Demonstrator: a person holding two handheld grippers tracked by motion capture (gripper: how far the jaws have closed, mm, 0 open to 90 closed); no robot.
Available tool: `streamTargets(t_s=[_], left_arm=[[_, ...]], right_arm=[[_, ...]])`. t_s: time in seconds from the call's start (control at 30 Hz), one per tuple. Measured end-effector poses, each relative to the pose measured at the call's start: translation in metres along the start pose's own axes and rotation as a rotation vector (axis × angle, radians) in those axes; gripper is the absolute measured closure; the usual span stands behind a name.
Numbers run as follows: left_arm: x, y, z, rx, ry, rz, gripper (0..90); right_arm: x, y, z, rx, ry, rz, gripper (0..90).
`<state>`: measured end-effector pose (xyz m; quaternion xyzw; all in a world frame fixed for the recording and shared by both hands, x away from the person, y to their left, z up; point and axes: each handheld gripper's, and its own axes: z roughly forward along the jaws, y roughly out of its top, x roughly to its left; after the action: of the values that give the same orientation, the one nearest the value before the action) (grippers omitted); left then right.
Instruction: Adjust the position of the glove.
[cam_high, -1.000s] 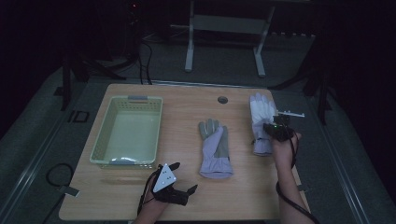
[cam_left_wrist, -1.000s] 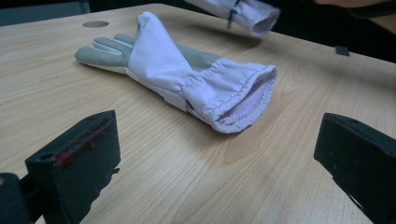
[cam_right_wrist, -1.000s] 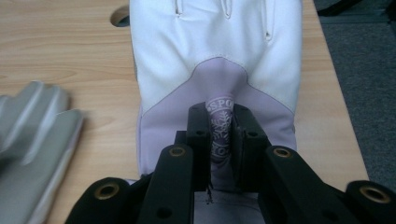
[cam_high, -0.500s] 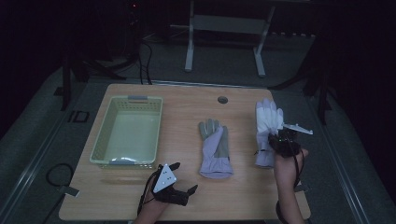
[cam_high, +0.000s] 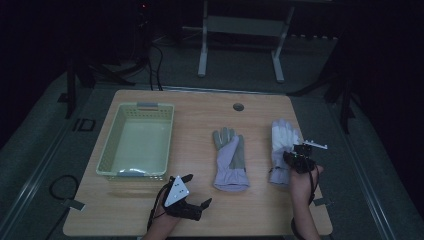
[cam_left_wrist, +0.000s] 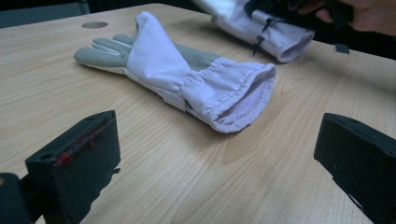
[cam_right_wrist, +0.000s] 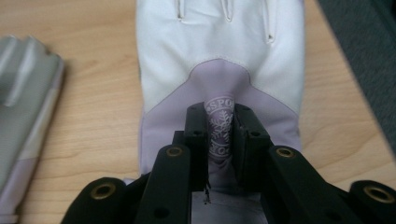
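Pinching white glove cuff fabric, right hand-held gripper closed on it, table beneath

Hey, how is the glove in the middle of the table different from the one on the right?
The middle glove lies free, untouched; the right glove is pinched at a fold of fabric by the right tool. The middle glove shows a grey side with a lilac strip folded across it; the right glove shows white fingers and a lilac back with a round logo. Both lie flat, fingers away from the person, with lilac cuffs.
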<state>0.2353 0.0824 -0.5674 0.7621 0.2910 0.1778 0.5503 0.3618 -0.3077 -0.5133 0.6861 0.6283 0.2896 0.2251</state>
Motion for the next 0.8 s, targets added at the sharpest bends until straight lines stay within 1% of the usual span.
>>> streamTargets(t_s=[0.07, 0.1, 0.23, 0.3, 0.4, 0.47, 0.5, 0.53, 0.57, 0.6, 0.63, 0.67, 0.73, 0.77, 0.8], left_arm=[[0.000, 0.000, 0.000, -0.001, -0.001, 0.001, 0.3], [0.000, 0.000, 0.000, -0.001, -0.001, 0.002, 0.3], [0.000, 0.000, 0.000, 0.002, -0.006, 0.001, 0.3], [0.000, 0.000, 0.000, 0.002, -0.007, 0.000, 0.3], [0.000, 0.000, 0.000, 0.002, -0.008, 0.000, 0.3], [0.000, 0.000, 0.000, 0.002, -0.007, -0.001, 0.3], [0.000, 0.000, 0.000, 0.002, -0.007, -0.002, 0.3], [0.000, 0.000, 0.000, 0.002, -0.007, -0.002, 0.3], [0.000, 0.000, 0.000, 0.002, -0.007, -0.002, 0.3], [0.000, 0.000, 0.000, 0.000, -0.007, -0.005, 0.3], [0.000, 0.000, 0.000, 0.001, -0.008, -0.004, 0.3], [0.000, 0.000, 0.000, 0.001, -0.008, -0.003, 0.3], [0.000, 0.000, 0.000, 0.001, -0.008, -0.003, 0.3], [0.000, 0.000, 0.000, 0.001, -0.008, -0.003, 0.3], [0.000, 0.000, 0.000, 0.002, -0.008, -0.003, 0.3]], right_arm=[[-0.001, -0.003, 0.008, 0.017, -0.005, 0.004, 76.4], [-0.001, -0.005, 0.011, 0.016, -0.004, 0.005, 75.9], [-0.001, -0.007, 0.015, 0.017, -0.006, -0.002, 72.9], [-0.002, -0.007, 0.016, 0.021, 0.003, -0.011, 70.3], [-0.007, -0.004, 0.014, 0.026, 0.028, -0.002, 65.2], [-0.008, -0.001, 0.009, 0.014, 0.032, -0.016, 64.0], [-0.009, 0.001, 0.006, 0.008, 0.037, -0.027, 61.1], [-0.009, 0.004, 0.004, 0.010, 0.053, -0.042, 55.1], [-0.009, 0.004, 0.004, 0.010, 0.053, -0.042, 55.1], [-0.011, 0.011, -0.001, 0.016, 0.084, -0.091, 54.6], [-0.011, 0.013, -0.003, 0.020, 0.084, -0.098, 54.6], [-0.012, 0.016, -0.005, 0.021, 0.086, -0.115, 57.2], [-0.017, 0.023, -0.009, 0.066, 0.130, -0.124, 59.9], [-0.017, 0.023, -0.009, 0.066, 0.130, -0.124, 59.9], [-0.020, 0.030, -0.012, 0.073, 0.179, -0.157, 59.9]])
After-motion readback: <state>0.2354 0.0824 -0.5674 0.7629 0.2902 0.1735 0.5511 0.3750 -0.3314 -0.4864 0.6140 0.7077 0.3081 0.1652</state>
